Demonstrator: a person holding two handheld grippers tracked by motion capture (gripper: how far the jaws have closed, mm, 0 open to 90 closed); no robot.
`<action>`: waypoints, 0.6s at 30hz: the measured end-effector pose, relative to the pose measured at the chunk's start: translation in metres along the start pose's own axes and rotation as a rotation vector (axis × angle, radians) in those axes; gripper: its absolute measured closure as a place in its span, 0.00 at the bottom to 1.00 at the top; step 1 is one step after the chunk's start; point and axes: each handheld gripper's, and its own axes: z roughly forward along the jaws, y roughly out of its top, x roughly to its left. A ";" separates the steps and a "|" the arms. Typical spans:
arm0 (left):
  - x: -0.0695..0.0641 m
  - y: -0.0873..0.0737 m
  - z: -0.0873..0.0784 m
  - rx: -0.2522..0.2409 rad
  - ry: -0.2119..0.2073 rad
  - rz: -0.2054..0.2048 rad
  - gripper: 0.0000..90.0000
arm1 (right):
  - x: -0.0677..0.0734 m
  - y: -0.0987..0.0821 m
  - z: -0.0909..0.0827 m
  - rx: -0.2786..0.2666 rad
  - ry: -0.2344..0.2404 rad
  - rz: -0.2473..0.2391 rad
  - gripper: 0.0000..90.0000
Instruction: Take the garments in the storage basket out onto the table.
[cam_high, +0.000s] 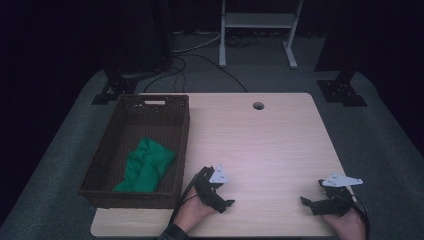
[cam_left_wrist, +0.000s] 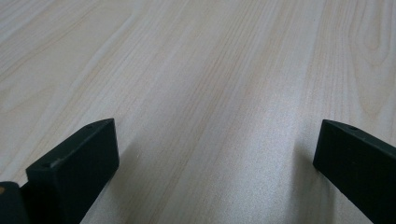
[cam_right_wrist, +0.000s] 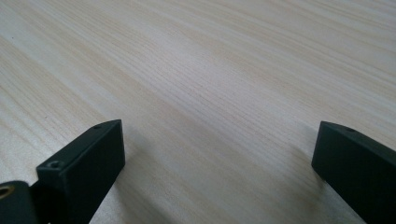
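Green cloth (cam_high: 145, 165) is lying crumpled inside the wicker basket (cam_high: 107, 145), toward its near end, with the basket sitting along the tabletop's left edge. It is looking soft, light and limp, so it will likely sag and trail when lifted; pinching a raised fold near its middle seems the surest hold. One cloth and one basket are showing. Two grippers are resting near the tabletop's front edge: the left gripper (cam_high: 225, 192) just right of the basket's near corner, the right gripper (cam_high: 310, 195) toward the front right corner. Both are standing with jaws wide apart over bare wood, gripping nothing.
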 end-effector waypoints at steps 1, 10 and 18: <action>0.000 0.000 0.000 0.000 0.000 0.000 0.00 | 0.000 0.000 0.000 0.000 0.000 0.000 0.01; 0.002 -0.001 -0.001 -0.005 0.027 -0.030 0.00 | 0.000 0.000 0.000 0.000 0.001 -0.002 0.01; 0.006 -0.001 -0.003 -0.040 0.024 -0.044 0.00 | 0.000 0.000 0.000 0.000 0.001 -0.002 0.01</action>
